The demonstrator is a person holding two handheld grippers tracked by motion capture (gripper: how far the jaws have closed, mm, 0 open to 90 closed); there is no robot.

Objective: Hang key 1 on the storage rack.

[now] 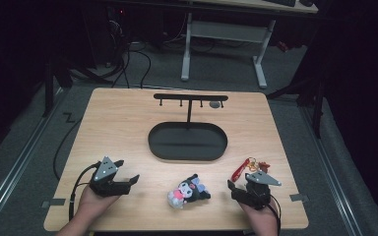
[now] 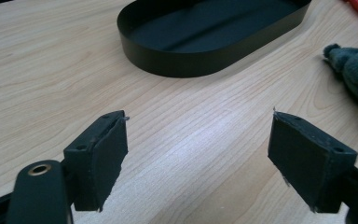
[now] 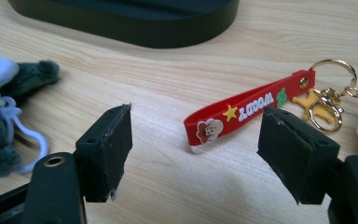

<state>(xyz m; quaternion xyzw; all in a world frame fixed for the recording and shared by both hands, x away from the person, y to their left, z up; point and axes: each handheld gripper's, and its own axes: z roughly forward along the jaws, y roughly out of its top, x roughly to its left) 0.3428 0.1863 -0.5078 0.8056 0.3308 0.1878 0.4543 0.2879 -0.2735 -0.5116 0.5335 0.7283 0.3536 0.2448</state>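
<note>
A small black, white and pink plush toy (image 1: 188, 191) lies near the table's front edge, between my two grippers. A red rubber key strap (image 1: 239, 170) with gold rings lies just ahead of my right gripper (image 1: 238, 184). In the right gripper view the strap (image 3: 247, 109) rests on the wood between and beyond the open jaws of the right gripper (image 3: 196, 109), untouched, with the plush (image 3: 9, 107) at the left. My left gripper (image 1: 128, 172) stands open left of the plush. Its own view shows the left gripper (image 2: 198, 116) over bare wood, with the plush (image 2: 354, 67) at the right edge.
A black oval tray (image 1: 152, 142) sits mid-table, with a T-shaped black peg stand (image 1: 191, 97) rising behind it. A small grey object (image 1: 215, 104) hangs near the bar's right end. The tray's wall (image 2: 182, 63) lies ahead of the left gripper. A desk frame stands beyond the table.
</note>
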